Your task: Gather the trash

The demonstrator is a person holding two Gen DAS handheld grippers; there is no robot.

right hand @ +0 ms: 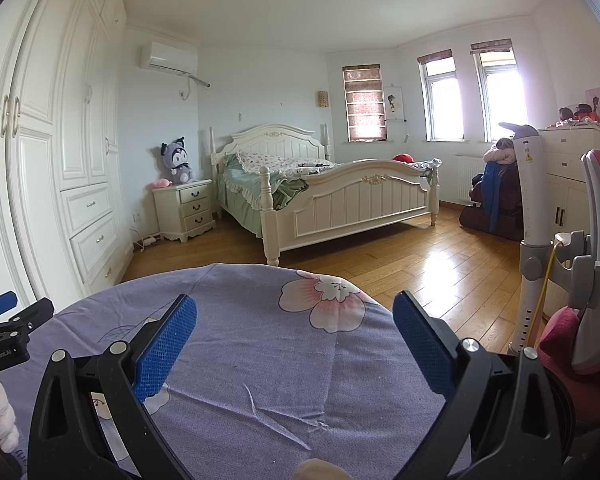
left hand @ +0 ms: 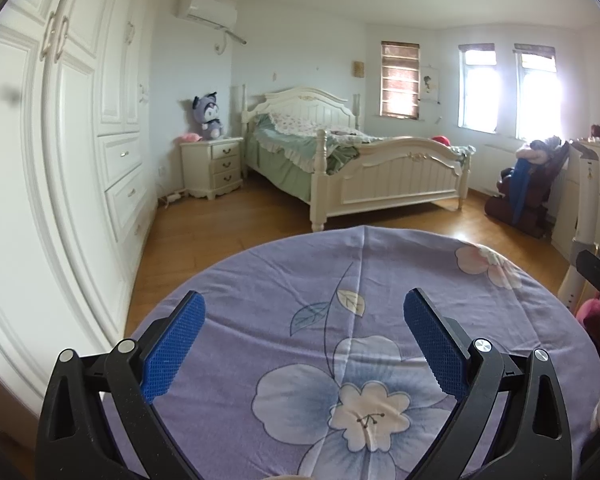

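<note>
While my left gripper [left hand: 304, 316] hovers with fingers spread over the flowered purple cloth [left hand: 284, 280], I spot no trash. Right gripper [right hand: 294, 320] also gapes wide, holding nothing above that cloth; trash unseen, so grip and weight stay guesswork.

Bedroom interior with pale walls and a wooden plank floor [right hand: 400, 256]. A cream bed [right hand: 324, 196] with green bedding stands against the far wall, a three-drawer nightstand [right hand: 184, 210] beside it bearing a plush toy [right hand: 177, 160]. White built-in wardrobes [left hand: 80, 120] line the left wall; an air conditioner [right hand: 168, 57] hangs above. Three windows [right hand: 442, 100] admit bright daylight, one fully covered by a blind. A floral purple cloth [left hand: 340, 340] fills the foreground.
</note>
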